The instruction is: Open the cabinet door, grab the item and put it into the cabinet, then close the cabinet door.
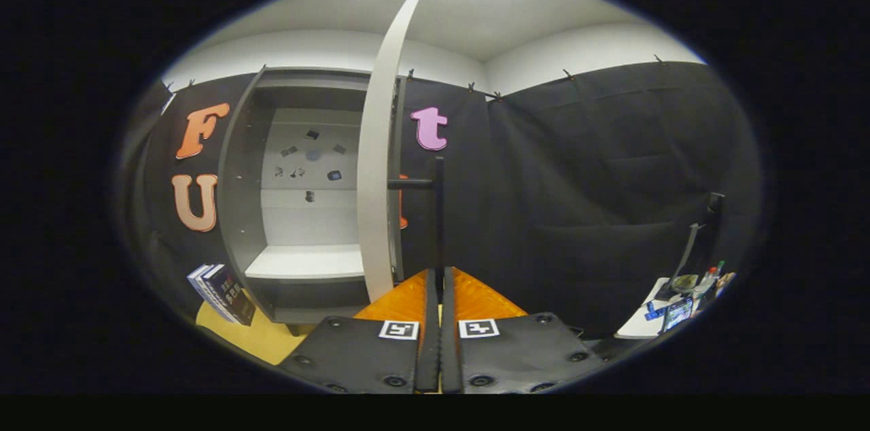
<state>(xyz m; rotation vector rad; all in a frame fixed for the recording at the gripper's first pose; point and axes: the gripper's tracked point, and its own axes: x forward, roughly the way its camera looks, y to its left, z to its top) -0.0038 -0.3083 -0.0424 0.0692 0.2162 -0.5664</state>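
The grey cabinet [245, 213] stands open just left of my fingers. Its white door [377, 166] is swung out and shows nearly edge-on. A thin black door handle [440, 213] stands upright off the door on a short stub. Its lower end runs down between my fingertips. My gripper [440, 276] is shut on that handle, both fingers pressed together around the bar. Inside the cabinet a white shelf [306, 261] lies bare, and small dark marks dot the back panel. A stack of books [221, 291] stands on a yellow surface [258, 339] left of the cabinet's foot.
A small white table [642, 325] with a stand and several small objects sits far to the right. Black cloth walls close off the space behind and to the right of the door.
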